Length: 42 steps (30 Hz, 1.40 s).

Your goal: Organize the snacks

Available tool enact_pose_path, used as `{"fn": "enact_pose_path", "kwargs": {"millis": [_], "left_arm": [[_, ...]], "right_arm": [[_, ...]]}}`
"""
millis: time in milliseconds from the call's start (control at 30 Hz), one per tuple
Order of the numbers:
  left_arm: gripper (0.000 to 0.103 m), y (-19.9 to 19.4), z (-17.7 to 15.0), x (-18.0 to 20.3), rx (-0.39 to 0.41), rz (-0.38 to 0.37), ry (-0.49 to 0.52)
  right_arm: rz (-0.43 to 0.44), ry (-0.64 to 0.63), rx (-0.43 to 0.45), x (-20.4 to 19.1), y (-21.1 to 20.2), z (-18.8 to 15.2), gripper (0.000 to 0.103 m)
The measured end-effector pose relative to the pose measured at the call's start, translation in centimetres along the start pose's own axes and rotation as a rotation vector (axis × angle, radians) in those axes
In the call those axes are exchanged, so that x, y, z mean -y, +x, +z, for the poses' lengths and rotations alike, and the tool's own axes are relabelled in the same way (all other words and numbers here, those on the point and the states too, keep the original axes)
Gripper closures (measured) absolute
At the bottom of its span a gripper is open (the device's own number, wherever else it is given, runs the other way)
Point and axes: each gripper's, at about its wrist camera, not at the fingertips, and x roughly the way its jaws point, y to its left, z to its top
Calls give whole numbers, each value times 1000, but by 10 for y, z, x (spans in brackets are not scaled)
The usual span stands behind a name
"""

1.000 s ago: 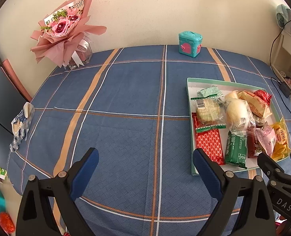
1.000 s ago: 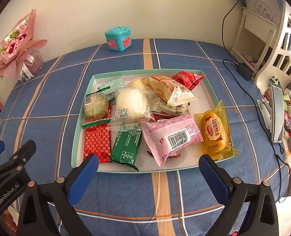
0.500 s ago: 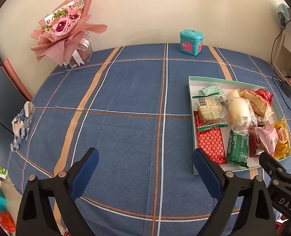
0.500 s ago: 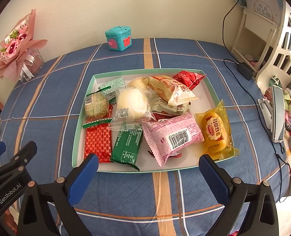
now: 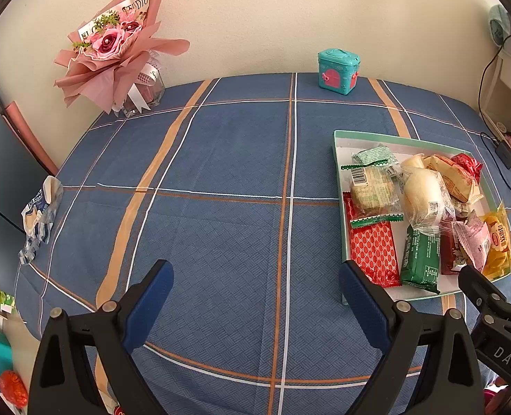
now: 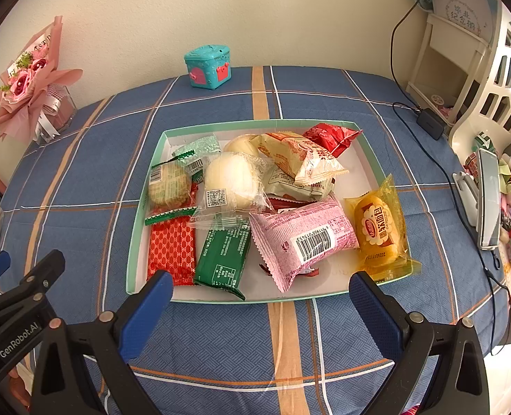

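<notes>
Table (image 6: 324, 328) with blue plaid cloth; the whole left half is bare cloth in the left wrist view, so there's room there if sorting means laying packs out.

Tray (image 6: 136, 242), shallow with a green rim, sits centre-right on the table. All visible snacks are inside it, piled loosely and overlapping, not in rows. That fits either packs gathered into the tray or a heap waiting to be sorted; can't tell which.

Contents, tray as the clock face:
- pink pack (image 6: 304, 238), 5 o'clock, lying on top of a red wrapper, so it's easy to grab from above.
- yellow cake (image 6: 376, 231), 4 o'clock, leaning on the right wall and partly over the rim.
- white bun (image 6: 234, 181), centre, top of the pile.
- beige pack (image 6: 300, 157), 1 o'clock, resting on another pack.
- green bar (image 6: 224, 252), 6 o'clock, flat on the tray floor.
- red bar (image 6: 170, 247), 7 o'clock, flat, beside the green bar.
- round cookie (image 6: 169, 186), 9 o'clock.
- small red pack (image 6: 333, 135), 2 o'clock corner.

Right gripper (image 6: 259, 297): jaws wide apart, empty, at the tray's near rim and squared to it.
Left gripper (image 5: 255, 288): jaws wide apart, empty, over bare cloth with the tray at its 2 o'clock.
</notes>
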Motion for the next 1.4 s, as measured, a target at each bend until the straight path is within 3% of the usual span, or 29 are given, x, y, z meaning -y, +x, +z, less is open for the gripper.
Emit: {"fn": "enact_pose_path", "kwargs": {"millis": [1400], "left_arm": [[7, 3, -2, -3, -16, 15, -2]], "right_arm": [[3, 2, -10, 1, 2, -1, 0]]}}
